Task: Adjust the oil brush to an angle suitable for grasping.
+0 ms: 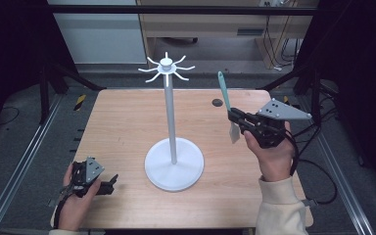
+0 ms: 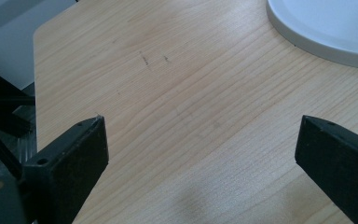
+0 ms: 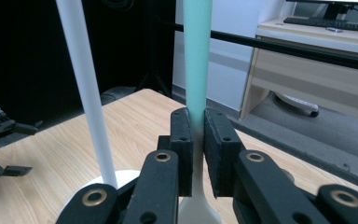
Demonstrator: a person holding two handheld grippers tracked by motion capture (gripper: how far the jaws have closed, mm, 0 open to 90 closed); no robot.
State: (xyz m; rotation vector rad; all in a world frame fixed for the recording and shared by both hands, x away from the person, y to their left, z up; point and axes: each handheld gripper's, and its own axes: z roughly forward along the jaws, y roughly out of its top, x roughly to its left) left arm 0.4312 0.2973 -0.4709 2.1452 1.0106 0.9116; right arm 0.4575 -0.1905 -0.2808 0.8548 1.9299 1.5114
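Right hand-held gripper (image 3: 195,154), held up over the table (image 1: 127,122), squeezes an upright green spatula (image 3: 196,56); left hand-held gripper (image 2: 200,149) rests low, jaws apart.

spatula (image 1: 223,93): mint-green handle, white blade | rack stand (image 1: 172,131): all white, at 9 o'clock of spatula | table (image 1: 127,127): pale wood grain | right gripper (image 1: 233,116): black jaws, grey plate | left gripper (image 1: 113,183): black | sleeve (image 1: 278,205): cream

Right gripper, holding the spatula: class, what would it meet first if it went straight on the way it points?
Probably the white stand's pole; the right gripper, clamping the spatula, points that way, though depth is unclear.
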